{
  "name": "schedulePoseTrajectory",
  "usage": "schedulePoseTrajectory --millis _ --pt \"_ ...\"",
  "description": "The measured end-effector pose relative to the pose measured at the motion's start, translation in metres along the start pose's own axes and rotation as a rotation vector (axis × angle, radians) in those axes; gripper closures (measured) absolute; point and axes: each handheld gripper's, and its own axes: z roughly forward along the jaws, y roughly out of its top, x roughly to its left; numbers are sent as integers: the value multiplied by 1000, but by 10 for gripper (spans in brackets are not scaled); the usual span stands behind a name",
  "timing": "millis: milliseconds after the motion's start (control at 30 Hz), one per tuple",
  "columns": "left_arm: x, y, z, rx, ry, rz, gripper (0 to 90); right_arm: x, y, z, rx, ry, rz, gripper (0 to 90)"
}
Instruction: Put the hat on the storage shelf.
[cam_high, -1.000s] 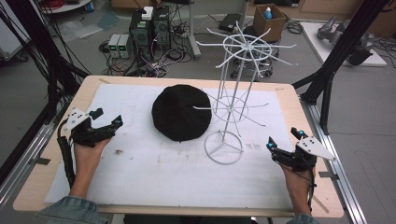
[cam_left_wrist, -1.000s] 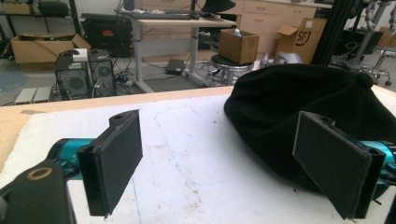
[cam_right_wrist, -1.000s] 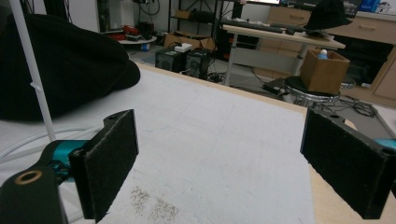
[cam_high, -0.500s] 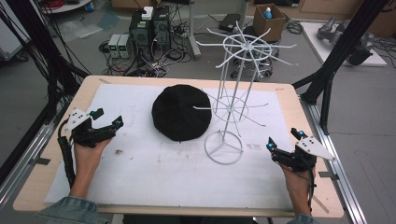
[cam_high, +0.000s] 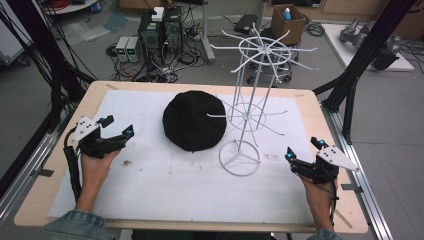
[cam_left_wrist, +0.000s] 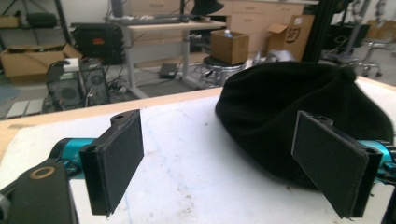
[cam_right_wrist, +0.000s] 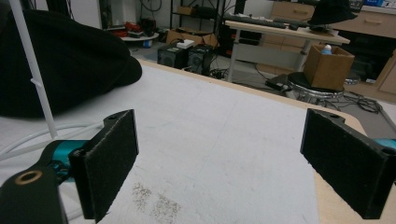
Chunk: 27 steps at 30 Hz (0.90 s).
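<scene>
High view: black hat (cam_high: 194, 120) lies mid-desk (cam_high: 310, 107) on the white mat (cam_high: 165, 185), just left of the white wire rack (cam_high: 242, 125).
Left gripper (cam_high: 116, 127): fingers spread, empty, left of the hat.
Right gripper (cam_high: 302, 149): fingers spread, empty, near the desk's right edge.

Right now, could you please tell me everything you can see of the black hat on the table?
The black hat is round, soft and matt, like knitted or felted cloth, with no visible brim or badge. It lies flat and slightly domed on the white mat, toward the table's far middle, just left of the white wire stand. Neither claw touches it; the left claw is open and points toward it.
</scene>
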Motion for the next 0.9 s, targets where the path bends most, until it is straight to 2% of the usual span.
schedulePoseTrajectory --millis 133,333,567,733,800,900 --pt "-1 1 2 -3 -13 -4 172 0 0 0 3 1 -2 104" --pt "-6 8 6 -1 -53 32 172 -1 0 -1 0 0 0 104" --pt "-9 8 15 0 -138 38 171 -3 0 -2 2 -2 10 104" --pt "-11 8 26 7 -173 42 170 -3 0 -1 -1 1 8 104" --pt "-14 11 32 23 -177 57 170 -3 0 0 1 1 4 104" --pt "-18 18 41 19 -194 71 171 -3 0 1 2 2 5 104"
